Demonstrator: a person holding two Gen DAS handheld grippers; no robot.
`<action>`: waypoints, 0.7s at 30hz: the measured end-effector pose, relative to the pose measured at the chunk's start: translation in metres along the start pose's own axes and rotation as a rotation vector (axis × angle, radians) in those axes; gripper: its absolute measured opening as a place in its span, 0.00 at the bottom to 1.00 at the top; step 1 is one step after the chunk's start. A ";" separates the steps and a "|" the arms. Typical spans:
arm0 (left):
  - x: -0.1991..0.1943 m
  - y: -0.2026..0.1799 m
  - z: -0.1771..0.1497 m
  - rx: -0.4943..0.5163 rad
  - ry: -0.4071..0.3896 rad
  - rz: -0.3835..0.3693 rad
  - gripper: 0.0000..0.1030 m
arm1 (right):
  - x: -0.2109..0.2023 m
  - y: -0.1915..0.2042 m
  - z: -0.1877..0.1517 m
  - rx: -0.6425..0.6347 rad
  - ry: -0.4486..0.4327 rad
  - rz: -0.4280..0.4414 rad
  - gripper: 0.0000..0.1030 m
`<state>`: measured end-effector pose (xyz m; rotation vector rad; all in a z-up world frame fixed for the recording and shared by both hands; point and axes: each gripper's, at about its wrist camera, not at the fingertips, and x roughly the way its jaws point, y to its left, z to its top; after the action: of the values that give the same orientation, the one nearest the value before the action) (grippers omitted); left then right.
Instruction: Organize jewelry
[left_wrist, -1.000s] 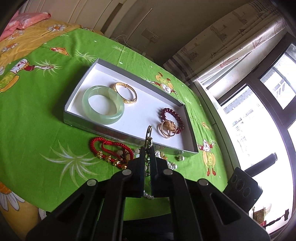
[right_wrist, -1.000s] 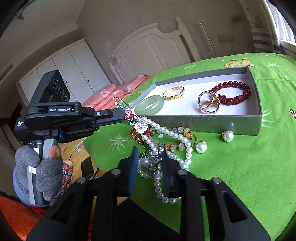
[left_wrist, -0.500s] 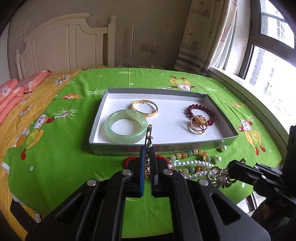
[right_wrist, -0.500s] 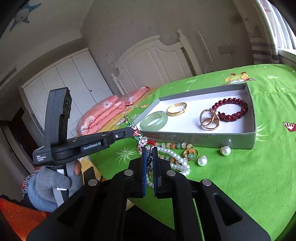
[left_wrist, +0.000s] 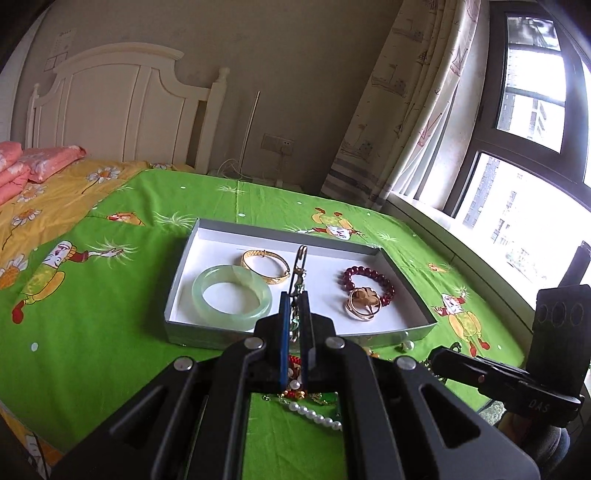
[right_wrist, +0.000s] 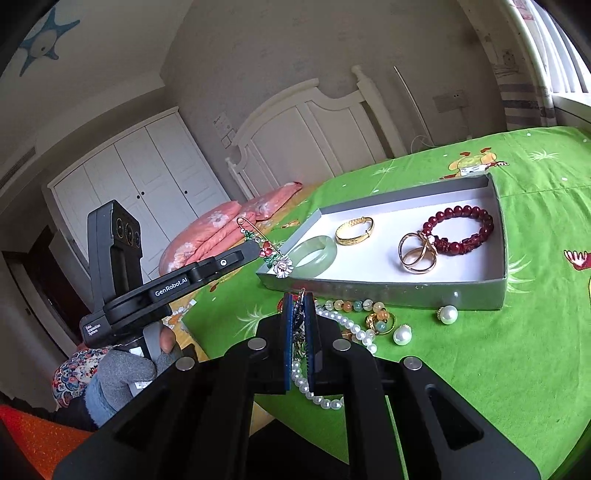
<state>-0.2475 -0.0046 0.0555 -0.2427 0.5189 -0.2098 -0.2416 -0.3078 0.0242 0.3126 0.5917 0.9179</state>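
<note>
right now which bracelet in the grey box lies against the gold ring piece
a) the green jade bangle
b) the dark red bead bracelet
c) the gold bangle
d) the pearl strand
b: in the grey box the dark red bead bracelet touches the gold ring piece, while the green jade bangle and the gold bangle lie apart from it and the pearl strand lies outside on the green sheet.

Tray (left_wrist: 183, 258) on the bed (left_wrist: 92, 314), holding bangle (left_wrist: 232, 292) at left, bracelet (left_wrist: 265, 266) behind it, beads (left_wrist: 367, 280) and rings (left_wrist: 364, 304) at right; pearls (right_wrist: 447, 314) before the tray
</note>
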 end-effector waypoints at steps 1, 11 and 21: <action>0.002 0.001 0.003 -0.006 0.005 -0.009 0.04 | 0.001 -0.002 0.003 0.009 -0.001 0.001 0.07; 0.059 0.007 0.033 -0.124 0.158 -0.230 0.04 | 0.037 -0.054 0.058 0.211 0.021 -0.003 0.07; 0.129 0.031 0.023 -0.307 0.372 -0.368 0.04 | 0.113 -0.105 0.100 0.327 0.147 -0.096 0.07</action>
<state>-0.1219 -0.0046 0.0063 -0.6070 0.8764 -0.5406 -0.0606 -0.2775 0.0132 0.5083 0.8881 0.7538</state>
